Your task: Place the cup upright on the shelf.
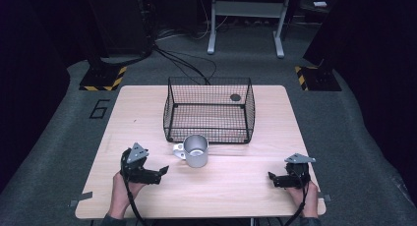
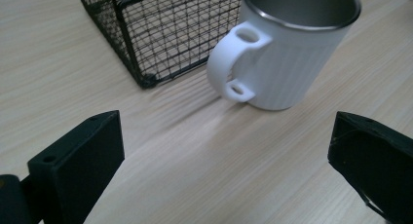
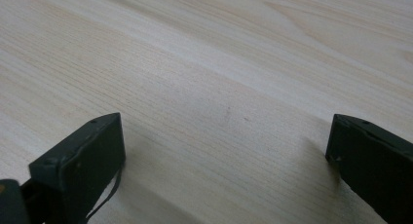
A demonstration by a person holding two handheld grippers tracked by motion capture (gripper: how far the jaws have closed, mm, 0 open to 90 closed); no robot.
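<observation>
From above, my left gripper sits lower left on the desk, fingers spread wide and empty, aimed at the mug at frame centre, just in front of the basket. My left gripper view adds the mug's white handle turned toward me. My right gripper, lower right, is spread and empty too; its view gives bare wood between the fingers.

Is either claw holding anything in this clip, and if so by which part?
Nothing is held. The left claw is open, short of the mug; the right claw is open over bare table.
</observation>
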